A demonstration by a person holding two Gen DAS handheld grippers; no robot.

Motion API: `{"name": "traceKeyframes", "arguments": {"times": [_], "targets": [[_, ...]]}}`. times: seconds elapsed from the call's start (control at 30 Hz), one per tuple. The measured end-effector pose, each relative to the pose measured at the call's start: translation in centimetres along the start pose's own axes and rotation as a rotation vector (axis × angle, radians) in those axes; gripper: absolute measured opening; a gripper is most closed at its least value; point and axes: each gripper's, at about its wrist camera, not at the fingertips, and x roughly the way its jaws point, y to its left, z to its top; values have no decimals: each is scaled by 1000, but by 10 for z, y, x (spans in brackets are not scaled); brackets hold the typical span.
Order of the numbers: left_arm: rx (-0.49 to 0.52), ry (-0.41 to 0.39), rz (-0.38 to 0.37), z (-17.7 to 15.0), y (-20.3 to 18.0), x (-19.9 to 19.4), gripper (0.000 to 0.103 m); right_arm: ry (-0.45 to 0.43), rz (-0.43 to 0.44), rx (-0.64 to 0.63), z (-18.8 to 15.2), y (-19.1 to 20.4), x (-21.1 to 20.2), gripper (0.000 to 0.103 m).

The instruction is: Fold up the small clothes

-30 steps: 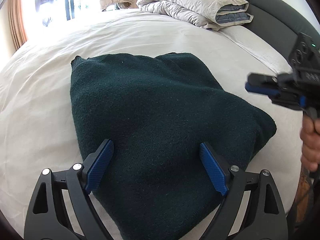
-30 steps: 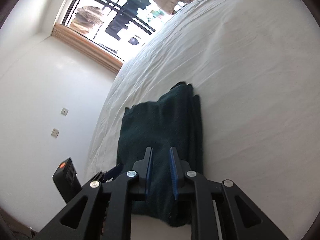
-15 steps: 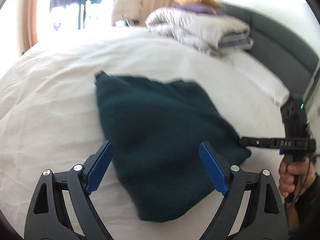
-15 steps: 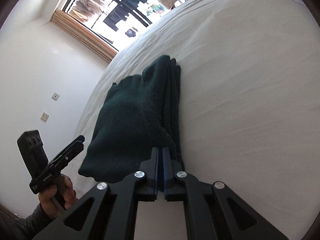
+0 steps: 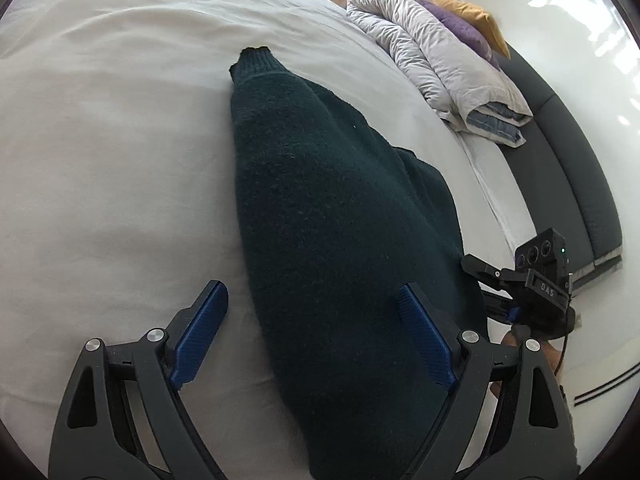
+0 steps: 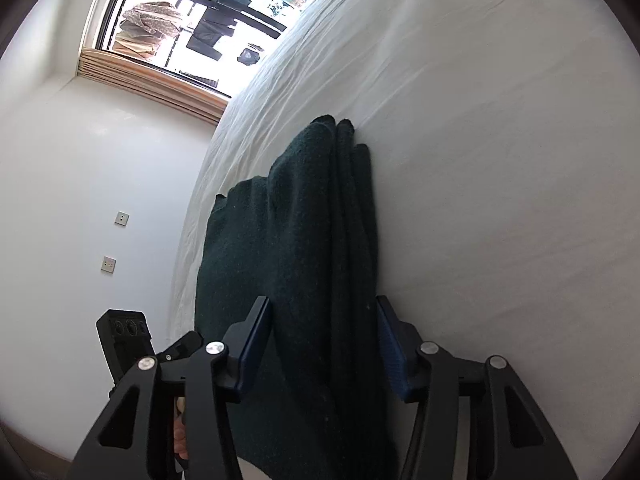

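A folded dark green knit sweater (image 5: 340, 220) lies on the white bed (image 5: 100, 160). My left gripper (image 5: 316, 332) is open above the sweater's near end, one finger over the sheet, the other over the knit. My right gripper (image 6: 324, 344) is open, its jaws standing either side of the sweater's stacked folded edge (image 6: 320, 240) at the bed's side. The right gripper also shows in the left wrist view (image 5: 520, 280), at the sweater's right edge. The left gripper shows in the right wrist view (image 6: 132, 340), low left.
A rolled grey duvet (image 5: 436, 64) with purple and yellow pillows lies at the head of the bed by the dark headboard (image 5: 568, 152). A window (image 6: 192, 20) and white wall (image 6: 80, 180) stand beyond the bed's far side.
My right gripper was shut half a second ago and now stands open around the sweater's folded edge. My left gripper swung its view toward the left, staying open.
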Motion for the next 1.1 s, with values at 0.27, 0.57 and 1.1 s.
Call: {"name": "traceKeyframes", "arguments": {"times": [0.27, 0.57, 1.1], "targets": [[-49, 75, -45, 21, -2, 28, 56, 20, -48, -34, 9, 5, 17, 31], [-31, 21, -76, 36, -13, -1, 36, -44, -57, -125, 14, 49, 6, 26], [-27, -70, -37, 39, 28, -112, 36, 22, 129, -163, -9, 121, 32, 26]]}}
